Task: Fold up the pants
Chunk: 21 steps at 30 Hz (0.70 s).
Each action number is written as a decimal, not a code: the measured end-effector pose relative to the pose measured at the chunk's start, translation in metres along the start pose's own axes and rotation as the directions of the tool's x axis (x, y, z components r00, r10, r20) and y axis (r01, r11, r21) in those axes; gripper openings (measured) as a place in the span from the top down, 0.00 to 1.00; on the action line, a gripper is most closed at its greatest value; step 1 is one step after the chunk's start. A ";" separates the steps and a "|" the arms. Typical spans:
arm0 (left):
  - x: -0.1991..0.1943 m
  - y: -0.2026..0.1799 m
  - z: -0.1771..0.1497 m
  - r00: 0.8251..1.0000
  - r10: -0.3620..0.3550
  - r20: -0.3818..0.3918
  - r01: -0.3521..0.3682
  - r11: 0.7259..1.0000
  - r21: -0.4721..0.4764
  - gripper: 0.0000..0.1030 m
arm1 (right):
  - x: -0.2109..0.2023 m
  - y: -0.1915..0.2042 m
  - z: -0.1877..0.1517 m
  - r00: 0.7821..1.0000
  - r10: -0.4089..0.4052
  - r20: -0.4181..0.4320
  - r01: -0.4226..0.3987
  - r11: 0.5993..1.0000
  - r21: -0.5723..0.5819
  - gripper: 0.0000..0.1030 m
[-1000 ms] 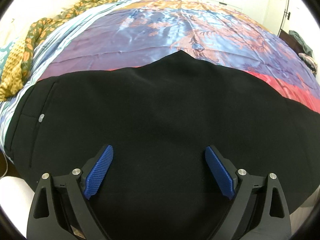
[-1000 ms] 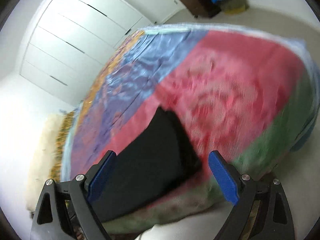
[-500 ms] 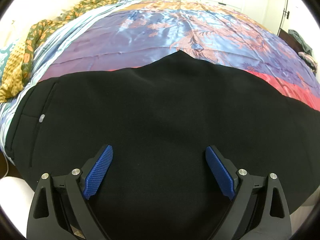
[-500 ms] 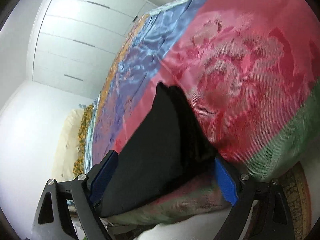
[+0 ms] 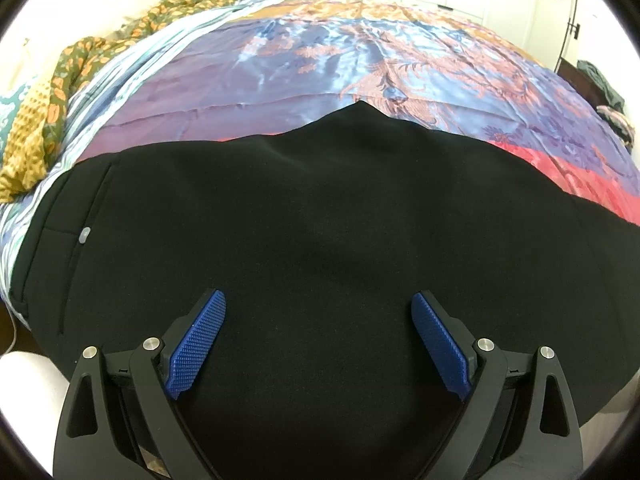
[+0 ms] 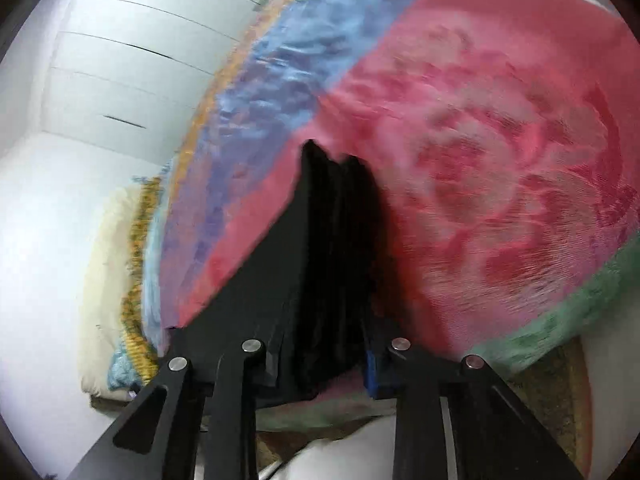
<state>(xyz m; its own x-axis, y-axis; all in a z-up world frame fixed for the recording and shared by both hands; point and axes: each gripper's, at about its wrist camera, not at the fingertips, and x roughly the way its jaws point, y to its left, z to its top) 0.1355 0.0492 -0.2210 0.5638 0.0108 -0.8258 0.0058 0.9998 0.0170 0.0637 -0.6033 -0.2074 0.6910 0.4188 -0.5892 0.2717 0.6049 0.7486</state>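
Black pants (image 5: 320,220) lie spread flat across the near part of a bed with a colourful satin cover (image 5: 360,60). A pocket seam and a small grey button (image 5: 84,235) show at the left. My left gripper (image 5: 318,340) is open and hovers just over the pants' near middle, holding nothing. In the right wrist view my right gripper (image 6: 324,356) has closed on the bunched leg end of the pants (image 6: 336,248) at the bed's near edge; the blue pads are mostly buried in the cloth.
A yellow and green patterned cloth (image 5: 48,92) lies along the bed's left side. White wardrobe doors (image 6: 120,60) stand behind the bed. A dark shelf with clothes (image 5: 604,92) is at the far right. A rug (image 6: 560,400) lies beside the bed.
My right gripper moved in on the pants' leg end and closed on it; it was wide open before. My left gripper has stayed open in the same place.
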 end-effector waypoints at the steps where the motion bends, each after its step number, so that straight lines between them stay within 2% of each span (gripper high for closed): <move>1: 0.000 0.000 0.000 1.000 -0.002 -0.003 0.002 1.000 -0.003 0.08 | -0.002 0.003 -0.001 1.000 0.025 0.005 -0.025 1.000 -0.010 0.75; 5: -0.003 0.002 0.002 1.000 -0.023 -0.016 0.022 1.000 -0.022 0.08 | 0.010 0.057 -0.017 0.988 0.154 0.008 -0.154 0.986 -0.062 0.75; 8: -0.006 0.005 0.004 0.998 -0.052 -0.021 0.051 0.998 -0.044 0.08 | 0.030 0.100 -0.039 0.969 0.245 -0.007 -0.245 0.966 -0.077 0.75; 11: -0.011 0.012 0.006 0.995 -0.099 -0.021 0.097 0.991 -0.090 0.08 | 0.060 0.135 -0.066 0.934 0.357 -0.034 -0.358 0.933 -0.040 0.75; 15: -0.014 0.024 0.009 0.987 -0.159 -0.019 0.155 0.976 -0.153 0.08 | 0.130 0.186 -0.101 0.871 0.484 -0.082 -0.483 0.875 0.038 0.75; 19: -0.020 0.038 0.011 0.983 -0.181 -0.005 0.177 0.965 -0.193 0.08 | 0.205 0.237 -0.141 0.842 0.516 -0.157 -0.515 0.856 0.052 0.75; 21: -0.023 0.046 0.013 0.983 -0.186 0.005 0.182 0.960 -0.214 0.08 | 0.240 0.263 -0.165 0.835 0.512 -0.203 -0.514 0.856 0.043 0.75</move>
<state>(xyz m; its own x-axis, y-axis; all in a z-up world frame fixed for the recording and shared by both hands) 0.1332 0.0952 -0.1938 0.5573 -0.1750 -0.8116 -0.0682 0.9646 -0.2548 0.1907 -0.2321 -0.2014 0.5796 0.7969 -0.1707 -0.0936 0.2731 0.9574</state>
